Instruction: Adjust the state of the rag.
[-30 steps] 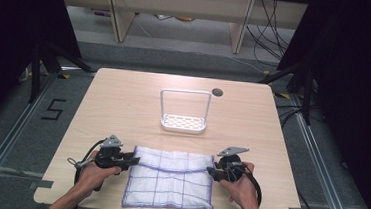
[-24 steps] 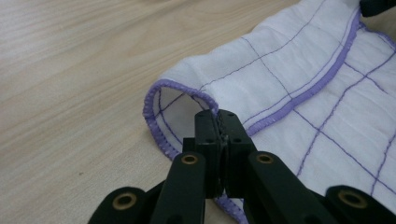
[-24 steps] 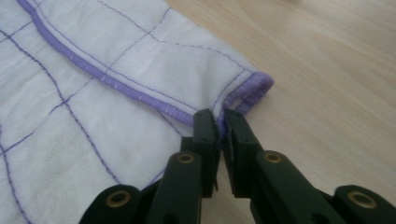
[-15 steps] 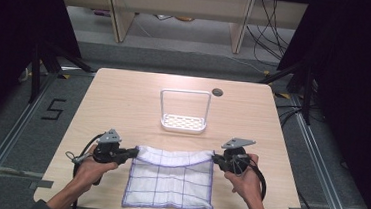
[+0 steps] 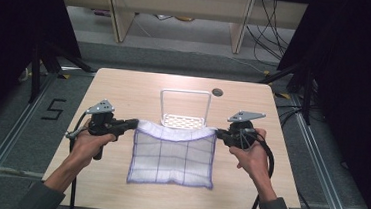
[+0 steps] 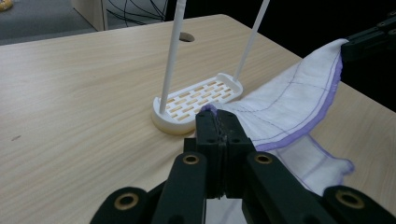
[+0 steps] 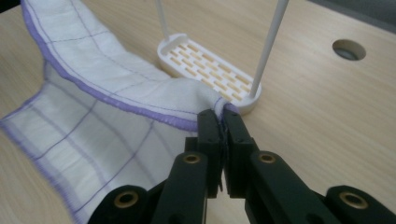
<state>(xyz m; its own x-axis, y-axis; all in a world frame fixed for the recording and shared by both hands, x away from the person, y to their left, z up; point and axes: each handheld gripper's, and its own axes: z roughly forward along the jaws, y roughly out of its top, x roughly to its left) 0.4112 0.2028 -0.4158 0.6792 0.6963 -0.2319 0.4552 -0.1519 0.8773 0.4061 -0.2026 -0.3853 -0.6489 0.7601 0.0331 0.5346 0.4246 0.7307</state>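
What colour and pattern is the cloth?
The cloth is white with a thin purple grid and purple stitched edging, clearest in the right gripper view.

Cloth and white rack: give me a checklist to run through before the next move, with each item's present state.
1. Left gripper jaws shut on a cloth corner: ok.
2. Right gripper jaws shut on the other far corner: ok.
3. Far edge lifted between the grippers: ok.
4. Near edge off the table: not ok, it lies on the wood.
5. Rack upright beyond the cloth, bar bare: ok.
6. Grip firm enough to carry: cannot tell.
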